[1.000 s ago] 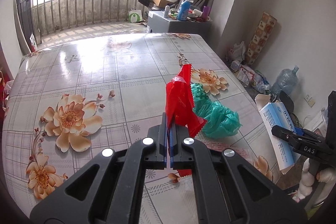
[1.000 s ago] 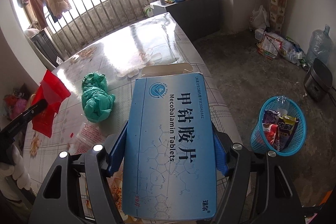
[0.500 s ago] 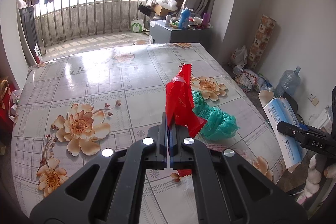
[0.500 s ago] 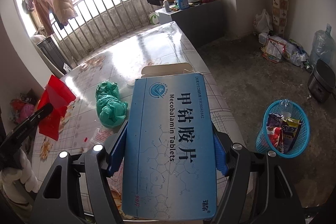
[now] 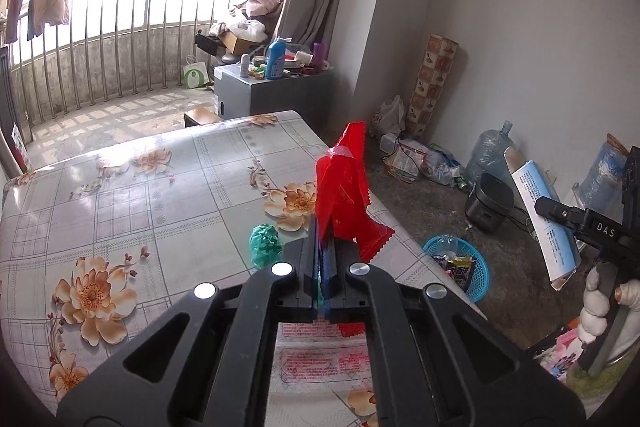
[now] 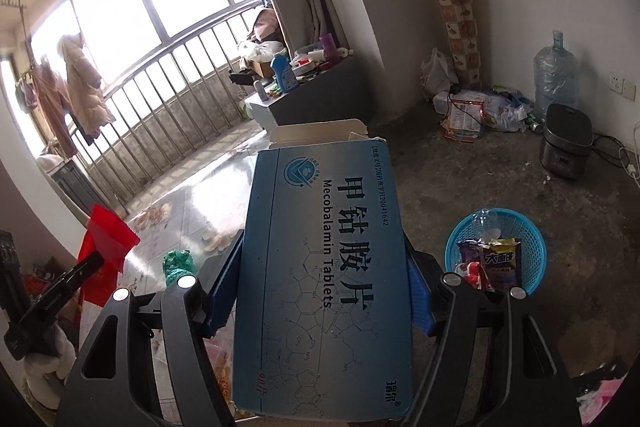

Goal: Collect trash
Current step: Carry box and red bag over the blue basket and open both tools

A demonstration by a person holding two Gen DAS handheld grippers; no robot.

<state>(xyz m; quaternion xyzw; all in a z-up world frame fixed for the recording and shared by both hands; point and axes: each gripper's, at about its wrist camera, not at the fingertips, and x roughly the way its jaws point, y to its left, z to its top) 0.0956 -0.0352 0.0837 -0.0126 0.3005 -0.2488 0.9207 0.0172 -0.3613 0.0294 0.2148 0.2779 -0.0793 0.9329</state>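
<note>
Two grippers, both loaded. Your left gripper (image 5: 322,247) is fully closed with the red plastic wrapper (image 5: 344,195) pinched between its pads, wrapper sticking upright above the fingers with a zigzag-cut edge hanging to the right. Your right gripper (image 6: 320,291) is clamped at medium width across the blue Mecobalamin tablet box (image 6: 324,267), blue pads pressing on both long sides, open end flap pointing away from you. In the left wrist view the same box (image 5: 548,223) shows at far right, tilted, held up off the floor, with your gloved right hand (image 5: 604,307) on the handle below it. In the right wrist view the wrapper (image 6: 106,247) and the left gripper's black body appear at far left. Crumpled green plastic bag (image 5: 264,245) lies on the floral tablecloth table (image 5: 120,195), near the right edge, just beside the left fingers in the picture; cannot tell if touching. Clear printed packet (image 5: 320,347) with red text lies flat on the table under the left gripper. Blue mesh waste basket (image 6: 532,239) stands on the concrete floor right of the table, already holding snack wrappers and a clear bottle. Black rice cooker (image 6: 566,141) and water jug (image 6: 554,83) sit by the wall, well apart from the basket.
</note>
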